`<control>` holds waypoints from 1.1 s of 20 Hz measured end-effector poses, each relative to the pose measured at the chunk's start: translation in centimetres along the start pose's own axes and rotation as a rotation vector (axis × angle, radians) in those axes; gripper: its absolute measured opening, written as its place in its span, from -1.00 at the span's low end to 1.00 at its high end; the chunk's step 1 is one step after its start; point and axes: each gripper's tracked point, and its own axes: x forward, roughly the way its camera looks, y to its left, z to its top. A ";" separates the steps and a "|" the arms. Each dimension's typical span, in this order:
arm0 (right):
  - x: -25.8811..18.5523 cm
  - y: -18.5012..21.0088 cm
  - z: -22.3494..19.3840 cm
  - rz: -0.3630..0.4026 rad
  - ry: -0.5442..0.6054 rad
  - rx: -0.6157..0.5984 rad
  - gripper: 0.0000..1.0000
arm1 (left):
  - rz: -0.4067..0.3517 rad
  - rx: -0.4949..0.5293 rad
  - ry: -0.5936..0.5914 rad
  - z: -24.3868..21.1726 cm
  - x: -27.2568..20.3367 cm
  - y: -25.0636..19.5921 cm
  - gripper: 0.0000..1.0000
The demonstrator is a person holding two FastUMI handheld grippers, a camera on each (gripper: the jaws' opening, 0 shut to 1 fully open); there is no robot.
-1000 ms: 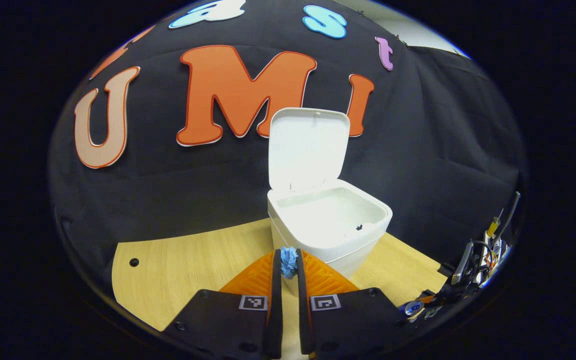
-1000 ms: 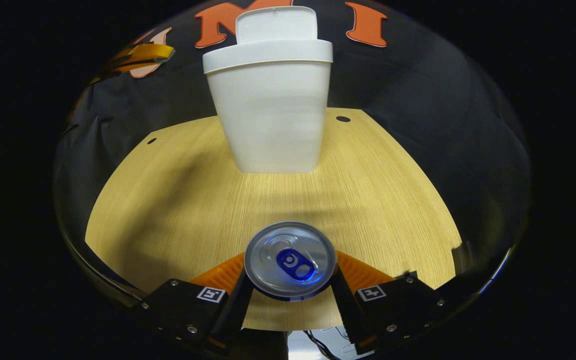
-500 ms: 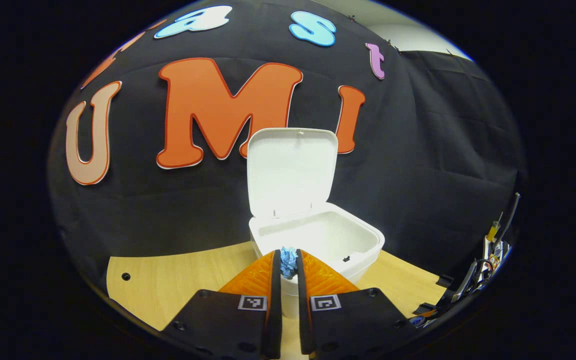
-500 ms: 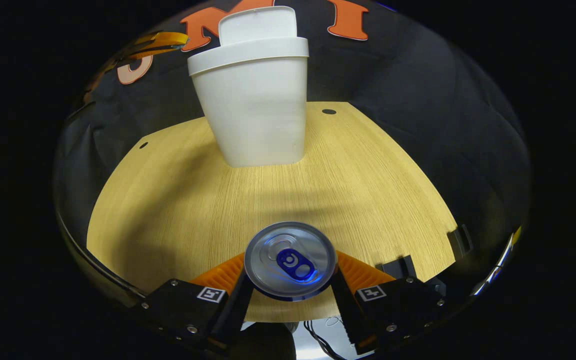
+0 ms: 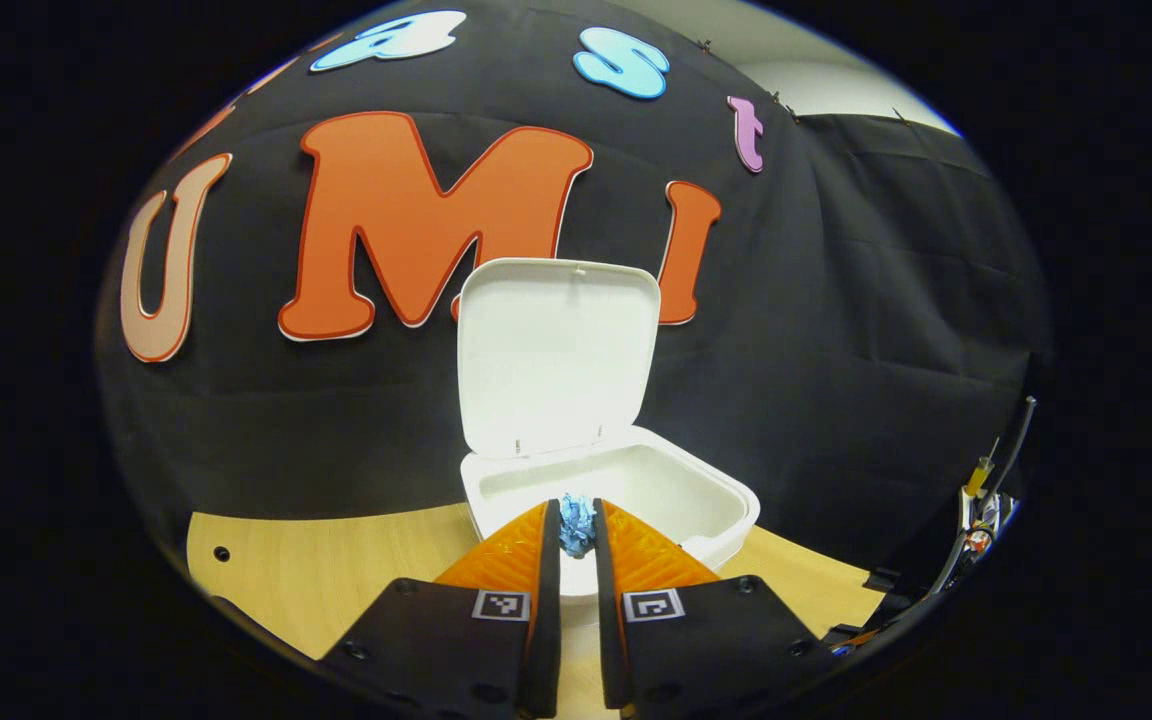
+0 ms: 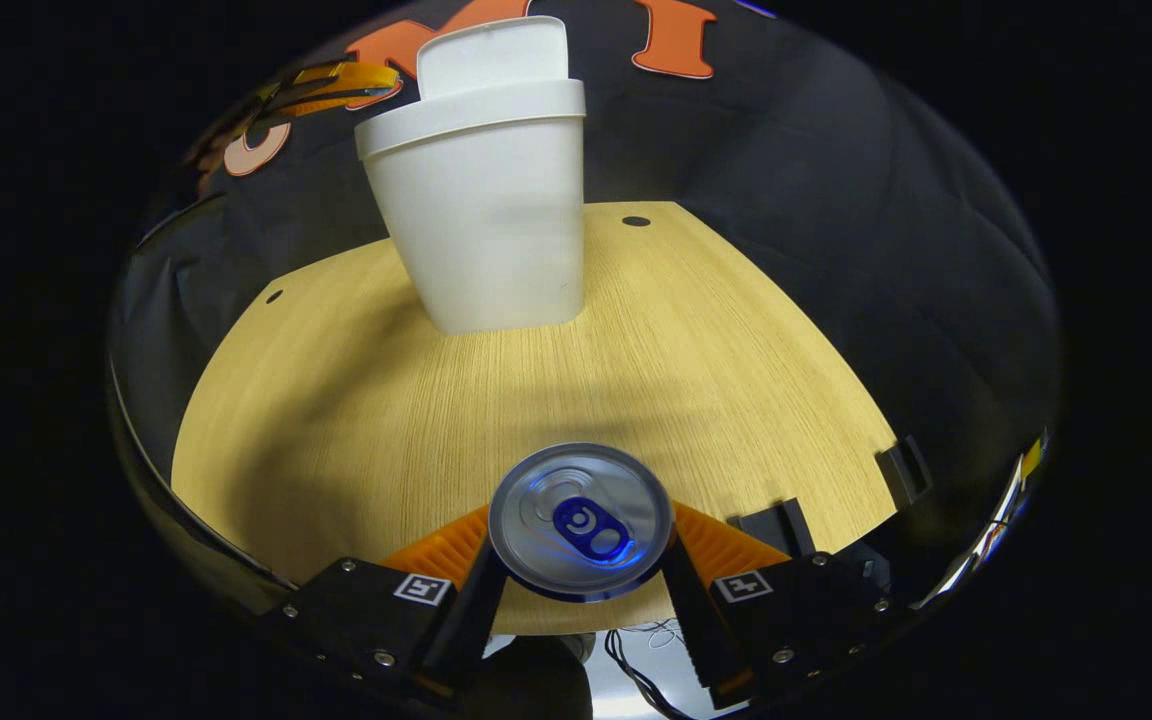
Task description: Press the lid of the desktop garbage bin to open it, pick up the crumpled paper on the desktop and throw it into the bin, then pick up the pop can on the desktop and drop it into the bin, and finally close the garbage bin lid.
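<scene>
My left gripper pinched the crumpled paper, a small blue wad, between both fingertips with the jaws nearly together. Just past the tips, in the left gripper view, the white garbage bin stood open, its lid raised upright at the back (the inside I could see looked bare white). The wad hung at the bin's near rim, above the wooden desktop.

My right gripper clamped the pop can by its sides, one finger on each side, the silver top with its blue tab facing the camera. Beyond it, in the right gripper view, the desktop stretched to the bin, well apart from the can. The other gripper showed up near the bin's rim.
</scene>
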 end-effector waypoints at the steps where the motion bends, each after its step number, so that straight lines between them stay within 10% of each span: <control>1: -0.2 -0.2 0.2 -0.003 -0.004 0.002 0.61 | 0.013 0.000 0.014 -0.5 0.2 0.2 -0.57; 9: -1.8 -1.8 3.9 -0.044 -0.084 -0.023 0.61 | 0.018 -0.001 0.048 -1.9 1.3 0.2 -0.37; 22: -4.7 -2.5 11.4 -0.054 -0.201 -0.037 0.61 | 0.032 0.098 -0.002 -2.9 -2.4 0.2 0.86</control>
